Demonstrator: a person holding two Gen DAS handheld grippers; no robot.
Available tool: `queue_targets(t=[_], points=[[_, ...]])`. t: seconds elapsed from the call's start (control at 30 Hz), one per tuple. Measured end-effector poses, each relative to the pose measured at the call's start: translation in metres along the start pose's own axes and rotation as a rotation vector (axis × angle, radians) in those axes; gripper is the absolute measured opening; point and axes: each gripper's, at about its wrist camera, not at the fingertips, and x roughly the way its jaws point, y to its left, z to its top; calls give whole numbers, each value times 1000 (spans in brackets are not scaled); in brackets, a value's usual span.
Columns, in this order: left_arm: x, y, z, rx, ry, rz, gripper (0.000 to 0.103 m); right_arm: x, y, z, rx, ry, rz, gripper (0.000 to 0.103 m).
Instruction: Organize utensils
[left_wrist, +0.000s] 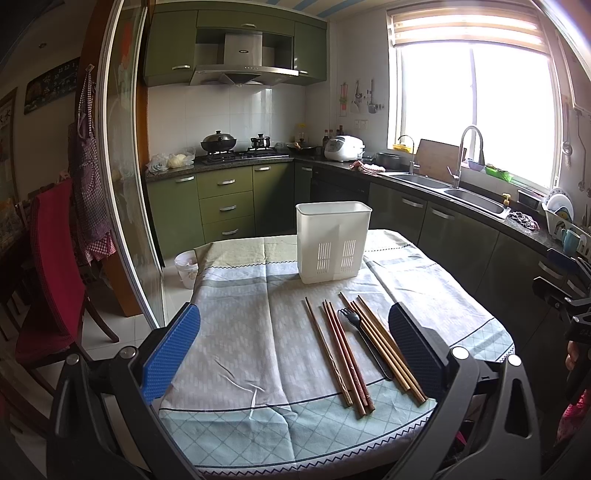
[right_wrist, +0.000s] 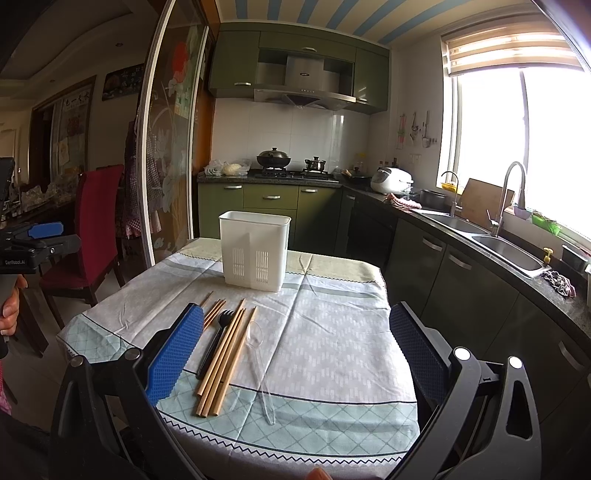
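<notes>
Both tools, left tool (left_wrist: 295, 343) and right tool (right_wrist: 295, 347), spread apart and empty over cloth-covered worktop (right_wrist: 332, 332); wooden chopsticks (left_wrist: 343, 354), black plastic fork (right_wrist: 216, 339), clear plastic spoon (right_wrist: 258, 365) lie flat near white slotted plastic utensil holder (left_wrist: 332, 242).

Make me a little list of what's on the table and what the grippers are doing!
table cover: patterned tablecloth
holder: white utensil holder, upright at the far side
chopsticks: wooden chopsticks lying flat near the front edge
fork: black fork among the chopsticks
spoon: clear spoon beside the chopsticks
left gripper: open, holding nothing
right gripper: open, holding nothing
</notes>
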Motion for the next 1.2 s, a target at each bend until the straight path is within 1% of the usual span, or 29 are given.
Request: queue_targets(t=[0.23, 0.37, 0.5, 0.53, 0.6, 0.67, 0.77, 0.9, 1.1, 1.2], points=[[2, -1, -1, -4, 7, -5, 97, 1, 1, -1, -1, 6, 0, 99], [13, -1, -1, -9, 46, -15, 97, 7, 0, 0, 15, 29, 17, 99], [37, -1, -2, -20, 123, -27, 97, 22, -10, -3, 76, 84, 109, 99], [44, -1, -2, -24, 146, -30, 97, 28, -14, -3, 91, 103, 116, 99], [58, -3, -2, -25, 191, -31, 97, 39, -20, -4, 108, 134, 112, 99], [74, -8, -1, -18, 241, -30, 97, 49, -25, -4, 106, 146, 112, 99], [100, -17, 0, 0, 316, -41, 97, 68, -29, -2, 89, 182, 96, 99], [134, -28, 1, 22, 391, -34, 97, 97, -31, 1, 64, 236, 98, 99], [179, -50, 1, 12, 499, -93, 97, 141, -36, 6, 27, 301, 80, 99], [199, -67, -1, 24, 552, -108, 97, 159, -42, 8, 31, 327, 55, 98]])
